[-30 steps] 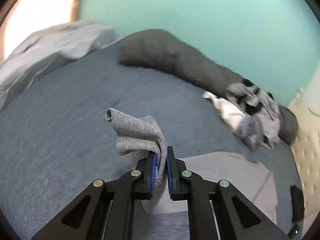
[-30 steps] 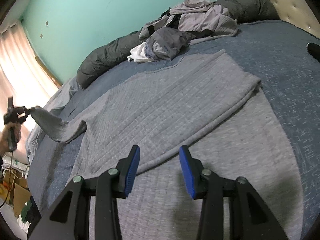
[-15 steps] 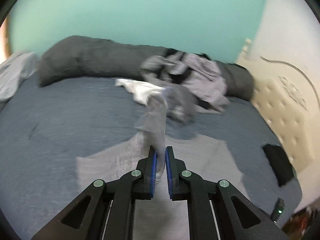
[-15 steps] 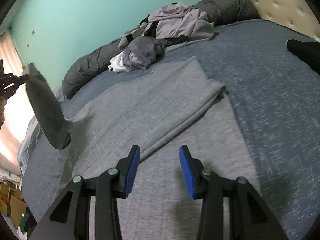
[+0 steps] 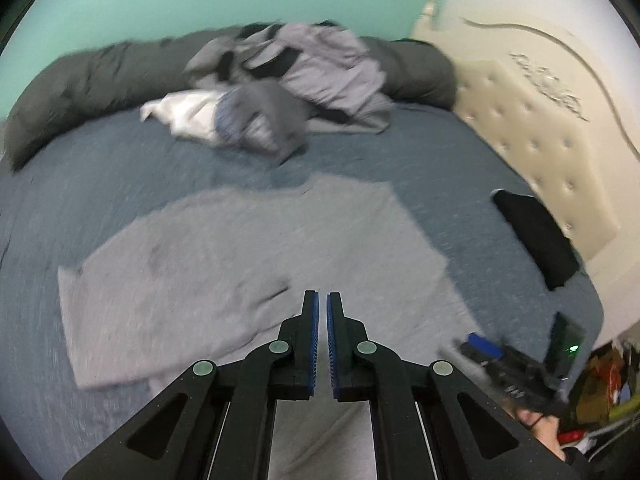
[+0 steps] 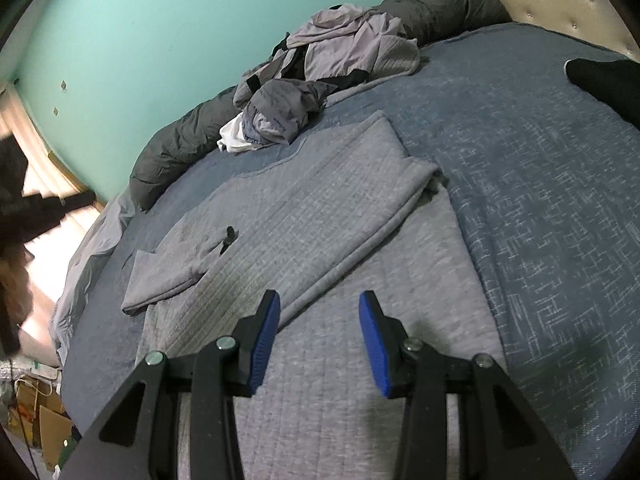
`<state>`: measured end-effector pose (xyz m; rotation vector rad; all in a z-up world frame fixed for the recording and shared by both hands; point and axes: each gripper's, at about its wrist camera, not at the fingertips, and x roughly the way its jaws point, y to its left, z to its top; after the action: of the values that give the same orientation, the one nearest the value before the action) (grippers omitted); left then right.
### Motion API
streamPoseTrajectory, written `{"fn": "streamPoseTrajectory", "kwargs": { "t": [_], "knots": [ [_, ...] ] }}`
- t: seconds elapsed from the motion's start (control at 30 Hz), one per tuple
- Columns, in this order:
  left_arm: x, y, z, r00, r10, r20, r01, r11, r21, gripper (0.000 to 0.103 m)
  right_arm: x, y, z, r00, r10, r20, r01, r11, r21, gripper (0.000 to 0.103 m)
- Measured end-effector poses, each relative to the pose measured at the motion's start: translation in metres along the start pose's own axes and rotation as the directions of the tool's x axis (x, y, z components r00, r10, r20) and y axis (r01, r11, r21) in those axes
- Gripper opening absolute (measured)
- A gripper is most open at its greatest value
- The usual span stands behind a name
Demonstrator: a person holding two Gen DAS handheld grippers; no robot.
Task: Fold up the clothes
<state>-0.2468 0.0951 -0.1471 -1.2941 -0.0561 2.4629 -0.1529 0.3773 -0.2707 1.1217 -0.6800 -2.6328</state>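
The grey sweater (image 6: pixel 304 216) lies flat on the blue bed (image 6: pixel 540 184), knit in fine ribs, with both sleeves folded in across the body. The right sleeve (image 6: pixel 360 216) makes a long straight band running diagonally; the left sleeve (image 6: pixel 176 268) ends in a squared cuff at the near left.

The right wrist view shows all this sharply, down to a small dark slit (image 6: pixel 228 236) where the left sleeve meets the body. The left wrist view is smeared by motion blur, so the sweater (image 5: pixel 248 248) reads there only as a pale grey sheet.

The left claw (image 5: pixel 322 300) is closed with nothing between its blue pads, hanging over the sweater's near middle. The right claw (image 6: pixel 318 308) stands open and empty above the hem; in the left view it shows at the near right (image 5: pixel 480 346).

Farther off, a pile of crumpled clothes (image 6: pixel 320 76) rests against a dark grey bolster (image 6: pixel 188 140) along the teal wall (image 6: pixel 160 20). A tufted cream headboard (image 5: pixel 540 152) stands at the right, with a black folded garment (image 5: pixel 536 240) beside it.
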Motion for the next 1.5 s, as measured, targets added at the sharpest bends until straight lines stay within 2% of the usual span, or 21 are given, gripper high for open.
{"fn": "streamPoseTrajectory", "kwargs": {
  "t": [0.27, 0.4, 0.47, 0.5, 0.53, 0.57, 0.6, 0.73, 0.83, 0.97, 1.03, 1.07, 1.17, 1.23, 1.3, 1.43, 1.5],
  "knots": [
    [0.015, 0.077, -0.045, 0.996, 0.087, -0.021, -0.089, 0.990, -0.110, 0.005, 0.016, 0.016, -0.004, 0.999, 0.033, -0.041, -0.034, 0.999, -0.021, 0.041],
    [0.014, 0.104, -0.061, 0.994, 0.113, 0.001, -0.112, 0.982, -0.152, 0.006, 0.024, 0.031, -0.005, 0.995, 0.075, -0.061, -0.078, 0.996, -0.043, 0.042],
    [0.012, 0.116, -0.070, 0.991, 0.128, 0.028, -0.121, 0.977, -0.175, 0.011, 0.028, 0.039, -0.003, 0.992, 0.102, -0.069, -0.106, 0.993, -0.053, 0.054],
    [0.011, 0.122, -0.075, 0.990, 0.135, 0.035, -0.126, 0.974, -0.191, 0.026, 0.030, 0.043, -0.001, 0.991, 0.114, -0.074, -0.119, 0.991, -0.059, 0.060],
    [0.011, 0.126, -0.081, 0.991, 0.127, 0.041, -0.116, 0.972, -0.206, 0.045, 0.034, 0.048, 0.002, 0.989, 0.125, -0.082, -0.131, 0.989, -0.064, 0.060],
    [0.012, 0.131, -0.087, 0.992, 0.120, 0.047, -0.106, 0.969, -0.222, 0.051, 0.038, 0.053, 0.005, 0.986, 0.135, -0.093, -0.142, 0.987, -0.071, 0.060],
    [0.012, 0.136, -0.094, 0.992, 0.112, 0.053, -0.097, 0.967, -0.237, 0.054, 0.044, 0.059, 0.010, 0.984, 0.142, -0.106, -0.152, 0.985, -0.086, 0.060],
    [0.016, 0.147, -0.119, 0.986, 0.144, 0.082, -0.119, 0.959, -0.259, 0.054, 0.071, 0.085, 0.038, 0.979, 0.145, -0.145, -0.168, 0.974, -0.155, 0.060],
    [0.018, 0.159, -0.134, 0.986, 0.133, 0.103, -0.095, 0.946, -0.310, 0.057, 0.096, 0.100, 0.060, 0.973, 0.150, -0.174, -0.181, 0.967, -0.179, 0.061],
    [0.019, 0.168, -0.147, 0.985, 0.133, 0.112, -0.091, 0.944, -0.318, 0.067, 0.134, 0.118, 0.083, 0.961, 0.133, -0.243, -0.186, 0.960, -0.211, 0.062],
    [0.019, 0.171, -0.150, 0.983, 0.149, 0.109, -0.108, 0.944, -0.310, 0.075, 0.152, 0.122, 0.090, 0.956, 0.123, -0.266, -0.182, 0.961, -0.209, 0.062],
    [0.018, 0.174, -0.150, 0.981, 0.163, 0.109, -0.122, 0.942, -0.312, 0.078, 0.161, 0.124, 0.093, 0.955, 0.113, -0.274, -0.172, 0.964, -0.203, 0.062],
    [0.011, 0.181, -0.147, 0.980, 0.146, 0.133, -0.096, 0.941, -0.323, 0.082, 0.185, 0.128, 0.095, 0.953, 0.063, -0.295, -0.124, 0.973, -0.194, 0.063],
    [0.006, 0.186, -0.147, 0.978, 0.149, 0.149, -0.091, 0.937, -0.338, 0.092, 0.199, 0.133, 0.092, 0.951, 0.024, -0.309, -0.096, 0.971, -0.218, 0.063],
    [0.002, 0.190, -0.150, 0.974, 0.156, 0.165, -0.089, 0.930, -0.356, 0.098, 0.210, 0.140, 0.087, 0.946, 0.001, -0.323, -0.090, 0.961, -0.261, 0.063],
    [0.004, 0.195, -0.155, 0.977, 0.151, 0.150, -0.089, 0.931, -0.354, 0.098, 0.229, 0.158, 0.069, 0.939, -0.098, -0.329, -0.047, 0.913, -0.404, 0.063],
    [0.005, 0.199, -0.156, 0.978, 0.150, 0.143, -0.091, 0.930, -0.356, 0.098, 0.233, 0.164, 0.062, 0.939, -0.117, -0.322, -0.046, 0.889, -0.456, 0.063]
  ]
}}
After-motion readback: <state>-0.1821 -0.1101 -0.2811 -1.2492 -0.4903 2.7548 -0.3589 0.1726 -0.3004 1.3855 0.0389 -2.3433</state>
